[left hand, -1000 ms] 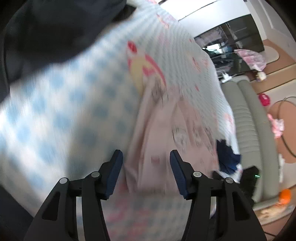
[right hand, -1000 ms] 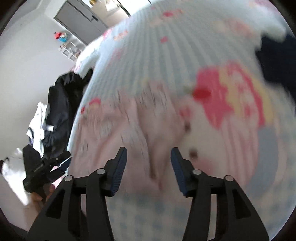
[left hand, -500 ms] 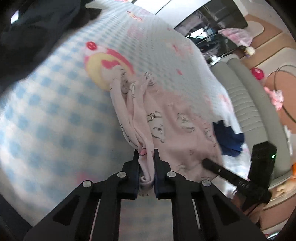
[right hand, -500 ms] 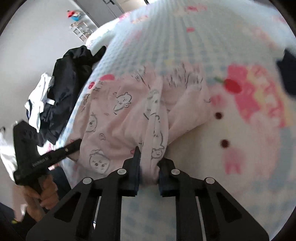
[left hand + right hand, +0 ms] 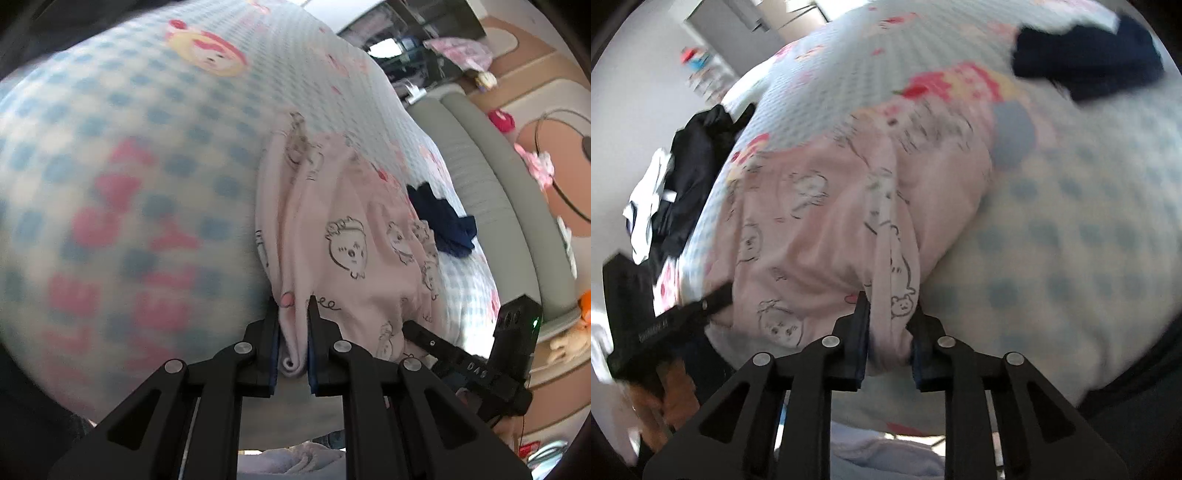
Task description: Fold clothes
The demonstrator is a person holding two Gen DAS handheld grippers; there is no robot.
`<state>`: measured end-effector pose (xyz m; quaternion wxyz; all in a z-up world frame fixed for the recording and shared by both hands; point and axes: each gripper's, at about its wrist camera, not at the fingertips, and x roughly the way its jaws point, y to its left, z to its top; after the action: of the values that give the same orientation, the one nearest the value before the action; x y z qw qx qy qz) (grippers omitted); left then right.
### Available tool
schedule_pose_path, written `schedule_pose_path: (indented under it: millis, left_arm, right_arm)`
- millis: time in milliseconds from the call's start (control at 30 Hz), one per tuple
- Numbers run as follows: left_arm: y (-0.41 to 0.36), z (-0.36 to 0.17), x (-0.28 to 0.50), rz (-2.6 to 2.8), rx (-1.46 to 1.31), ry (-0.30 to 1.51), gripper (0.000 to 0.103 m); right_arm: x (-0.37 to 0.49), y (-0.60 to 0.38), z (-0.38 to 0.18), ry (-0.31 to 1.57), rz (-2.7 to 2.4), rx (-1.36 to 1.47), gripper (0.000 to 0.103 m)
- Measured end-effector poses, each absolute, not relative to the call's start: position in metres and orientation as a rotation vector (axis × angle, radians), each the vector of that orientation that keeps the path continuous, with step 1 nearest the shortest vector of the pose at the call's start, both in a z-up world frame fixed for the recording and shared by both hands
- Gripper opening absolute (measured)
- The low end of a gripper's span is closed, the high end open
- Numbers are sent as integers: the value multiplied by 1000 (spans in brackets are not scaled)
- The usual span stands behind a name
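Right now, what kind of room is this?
Most likely a home bedroom. The pink cartoon-print garment, pinched by both grippers, lies on a bed with a blue checked cartoon cover. A padded grey bed edge runs beside it, and a dark clothes pile sits at the far side.

A bed in a blue-checked cartoon sheet (image 5: 147,155) sits beside a grey ribbed sofa (image 5: 491,192) in daylight.

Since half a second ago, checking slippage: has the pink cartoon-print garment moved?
Yes: the pink cartoon-print garment slid toward the bed's near edge, off the yellow cartoon print.
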<state>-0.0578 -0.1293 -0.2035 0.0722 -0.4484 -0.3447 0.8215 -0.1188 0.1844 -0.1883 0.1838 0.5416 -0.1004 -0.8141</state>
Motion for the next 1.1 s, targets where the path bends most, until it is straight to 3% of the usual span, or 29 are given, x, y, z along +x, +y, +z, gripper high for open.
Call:
schedule_pose_path:
  millis: [133, 367, 433, 467, 500, 533, 800, 833, 900, 967, 1100]
  left_arm:
    - [-134, -193, -45, 2651, -1406, -896, 12]
    - [-157, -168, -26, 2812, -1429, -833, 11]
    - [-150, -153, -31, 2804, -1302, -801, 17]
    - [-144, -146, -34, 2800, -1248, -765, 31]
    - [-134, -142, -40, 2795, -1217, -704, 54]
    - [-121, -142, -46, 2771, -1196, -642, 59]
    - [-59, -182, -85, 2656, -1392, -324, 59]
    - [-62, -184, -85, 2661, -1403, -327, 58]
    - [-75, -186, -80, 2681, -1419, -392, 42]
    - [-95, -186, -74, 2697, -1444, -486, 34]
    - [-119, -182, -58, 2728, -1400, -661, 34]
  right_arm:
    - [-117, 186, -185, -203, -2322, 1466, 22]
    - [-110, 213, -176, -224, -2333, 1456, 40]
    - [-108, 221, -167, -253, -2382, 1428, 44]
    - [-108, 224, -162, -263, -2409, 1412, 44]
    - [-107, 225, -157, -248, -2433, 1389, 44]
    - [-107, 220, -152, -204, -2456, 1359, 44]
    - [-122, 164, -168, 39, -2432, 1332, 46]
    - [-121, 159, -169, 95, -2430, 1329, 46]
    - [-118, 156, -176, 191, -2426, 1346, 46]
    - [-116, 167, -184, 173, -2433, 1391, 50]
    - [-117, 194, -180, -29, -2459, 1423, 53]
